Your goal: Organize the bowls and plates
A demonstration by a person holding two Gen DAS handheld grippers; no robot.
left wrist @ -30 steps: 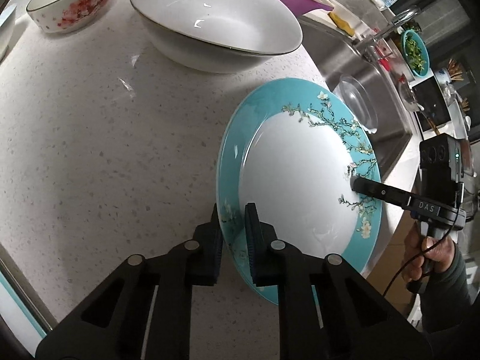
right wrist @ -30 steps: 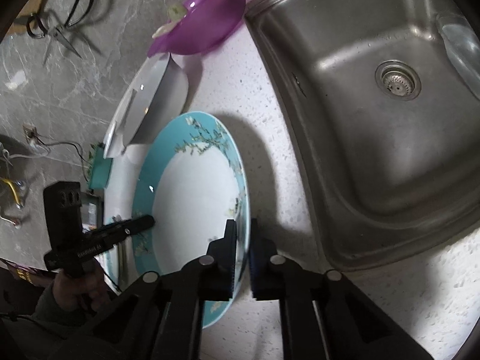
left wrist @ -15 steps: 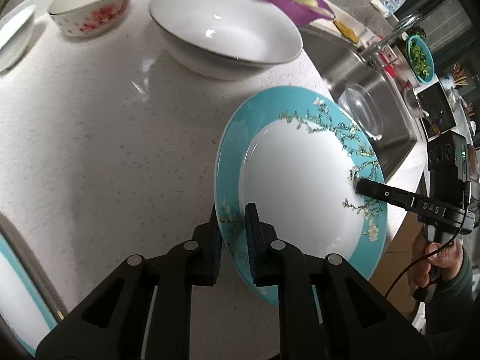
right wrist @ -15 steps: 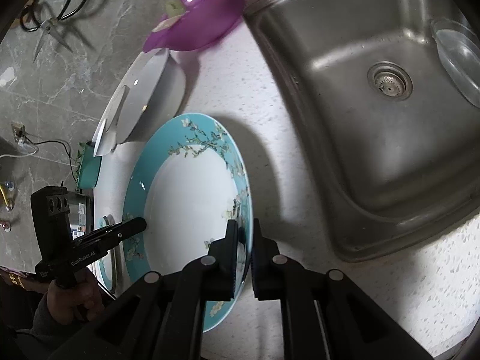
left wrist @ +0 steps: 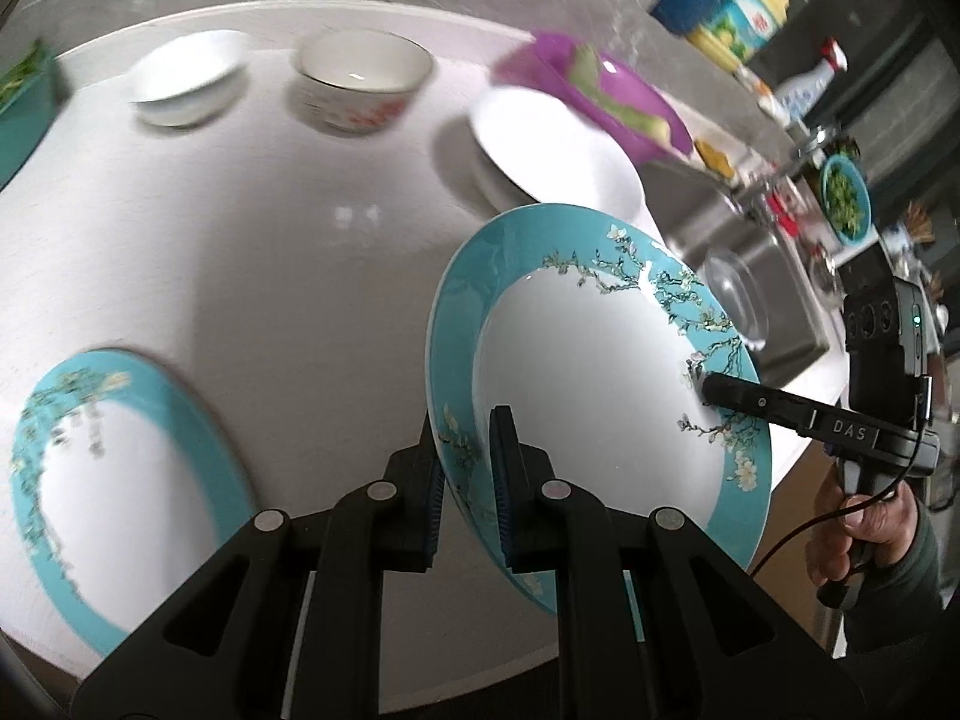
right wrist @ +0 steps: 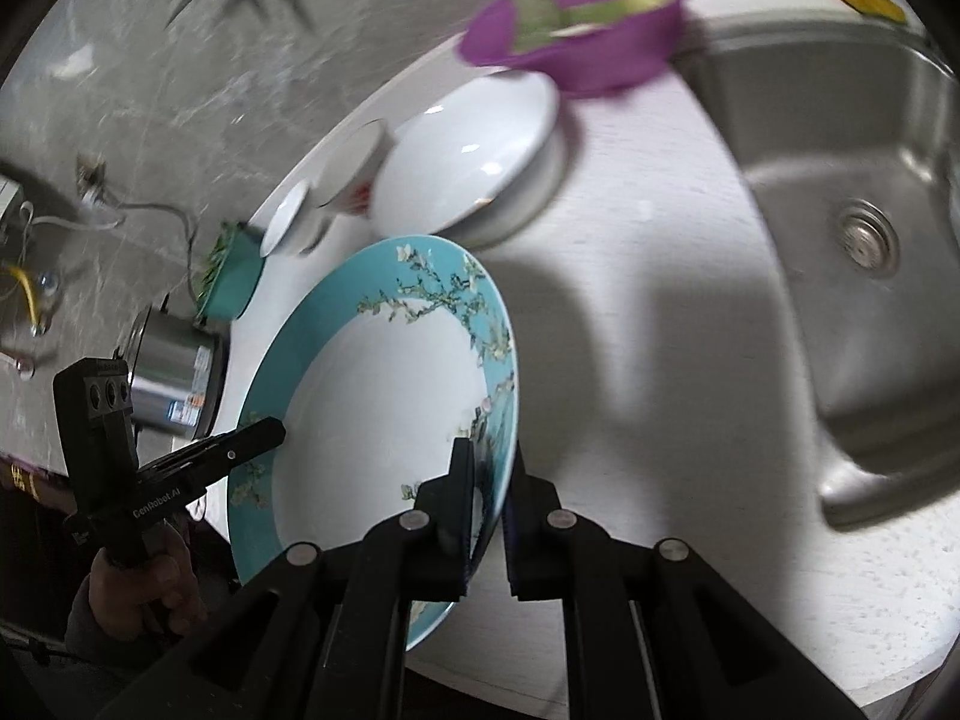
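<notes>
Carrying step: the round teal-rimmed porcelain plate (left wrist: pixel 600 384), raised off the white speckled tabletop (left wrist: pixel 270 252) and tilted, is clamped at opposite rim edges by the left hand-held gripper (left wrist: pixel 467 480) and the right hand-held gripper (right wrist: pixel 489 492). Next it likely needs lowering level onto the matching teal-rimmed plate (left wrist: pixel 114 480) lying flat to its left (judged the stacking spot).

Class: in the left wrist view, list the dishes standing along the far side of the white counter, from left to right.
Small white bowl → red-flowered bowl → large white bowl → purple bowl.
</notes>
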